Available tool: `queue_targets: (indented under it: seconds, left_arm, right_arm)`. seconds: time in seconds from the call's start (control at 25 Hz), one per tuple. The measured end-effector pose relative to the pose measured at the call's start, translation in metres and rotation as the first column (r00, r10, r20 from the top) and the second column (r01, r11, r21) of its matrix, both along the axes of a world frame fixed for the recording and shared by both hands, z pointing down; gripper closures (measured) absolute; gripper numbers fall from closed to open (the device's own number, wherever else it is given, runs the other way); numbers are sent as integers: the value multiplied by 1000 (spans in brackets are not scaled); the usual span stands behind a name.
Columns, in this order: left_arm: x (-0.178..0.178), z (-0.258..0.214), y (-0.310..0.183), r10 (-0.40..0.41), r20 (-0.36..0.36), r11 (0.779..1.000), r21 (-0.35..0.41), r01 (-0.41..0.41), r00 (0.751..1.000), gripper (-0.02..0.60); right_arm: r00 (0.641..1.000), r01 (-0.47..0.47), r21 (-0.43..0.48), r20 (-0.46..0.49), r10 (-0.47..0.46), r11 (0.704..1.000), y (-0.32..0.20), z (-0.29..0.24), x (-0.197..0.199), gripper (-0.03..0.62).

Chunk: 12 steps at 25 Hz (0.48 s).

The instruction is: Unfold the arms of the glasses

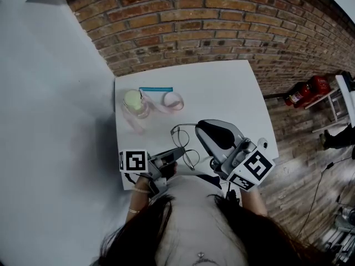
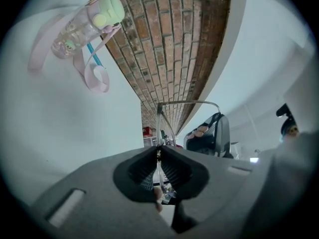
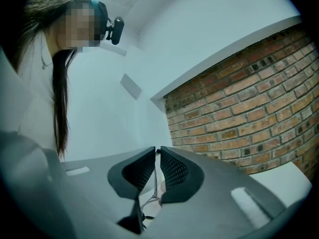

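Note:
Thin wire-rimmed glasses point(image 1: 187, 153) hang in the air over the front of the white table point(image 1: 222, 87), held between both grippers. My left gripper point(image 1: 173, 155) is shut on the frame by the lenses; in the left gripper view the wire point(image 2: 159, 118) rises out of the closed jaws point(image 2: 159, 153). One arm point(image 1: 184, 126) stretches out to my right gripper point(image 1: 201, 127), which is shut on its end. In the right gripper view the thin arm point(image 3: 155, 179) runs between the closed jaws point(image 3: 157, 156). The right gripper point(image 2: 212, 133) also shows in the left gripper view.
A clear bottle with a green lid point(image 1: 135, 103) and a pink strap point(image 1: 173, 100) lies at the table's back left, beside a blue stick point(image 1: 156, 89). A brick wall point(image 1: 222, 21) stands behind. A red fire extinguisher point(image 1: 307, 90) lies on the floor to the right.

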<state>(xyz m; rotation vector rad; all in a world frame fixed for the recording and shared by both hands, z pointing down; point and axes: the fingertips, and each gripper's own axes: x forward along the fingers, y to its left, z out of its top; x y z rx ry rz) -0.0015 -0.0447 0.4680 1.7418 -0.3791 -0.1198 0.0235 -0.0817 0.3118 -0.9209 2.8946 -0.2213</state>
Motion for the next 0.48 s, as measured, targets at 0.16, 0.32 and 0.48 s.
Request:
queue_targets:
  seconds: [0.16, 0.32, 0.48]
  left_arm:
    - [2, 1, 3, 17, 6, 1000, 0, -17, 1000, 558]
    - [1, 2, -1, 12, -7, 1000, -5, -12, 1000, 558]
    - [0, 1, -3, -9, -26, 1000, -14, 9, 1000, 560]
  right_arm:
    - [1000, -3, -3, 5, 3, 1000, 0, 0, 2, 557]
    - [1000, 8, 0, 25, -8, 1000, 0, -1, 1, 554]
    - [999, 26, -7, 43, -25, 1000, 1, -3, 1, 515]
